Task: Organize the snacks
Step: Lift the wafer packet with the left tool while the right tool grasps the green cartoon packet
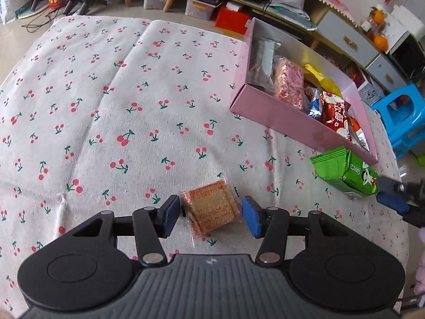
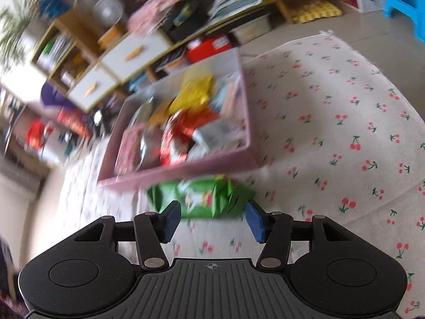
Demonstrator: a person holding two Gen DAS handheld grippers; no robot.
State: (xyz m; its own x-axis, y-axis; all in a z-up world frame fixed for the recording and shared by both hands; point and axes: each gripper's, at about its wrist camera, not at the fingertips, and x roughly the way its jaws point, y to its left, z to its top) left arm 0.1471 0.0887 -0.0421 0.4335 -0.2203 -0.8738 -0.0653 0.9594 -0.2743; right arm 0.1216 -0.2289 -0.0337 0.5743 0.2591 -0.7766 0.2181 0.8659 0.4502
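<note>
A clear packet of orange-brown crackers [image 1: 209, 210] sits between the blue pads of my left gripper [image 1: 211, 216], which presses on both of its sides just above the cherry-print cloth [image 1: 119, 93]. A green snack bag [image 2: 202, 199] lies close in front of the pink box's near wall, and my right gripper [image 2: 212, 216] is shut on its near end. In the left wrist view the same green bag [image 1: 342, 172] shows with the right gripper [image 1: 390, 194] at its right corner. The open pink box [image 1: 279, 122] holds several snack packets; in the blurred right wrist view that box [image 2: 186, 170] is just beyond the bag.
The cloth-covered surface stretches wide to the left of the box. A blue plastic stool [image 1: 403, 122] stands past the box on the right. Low cabinets with drawers [image 1: 350, 42], storage bins and a red box [image 1: 233, 20] line the floor behind.
</note>
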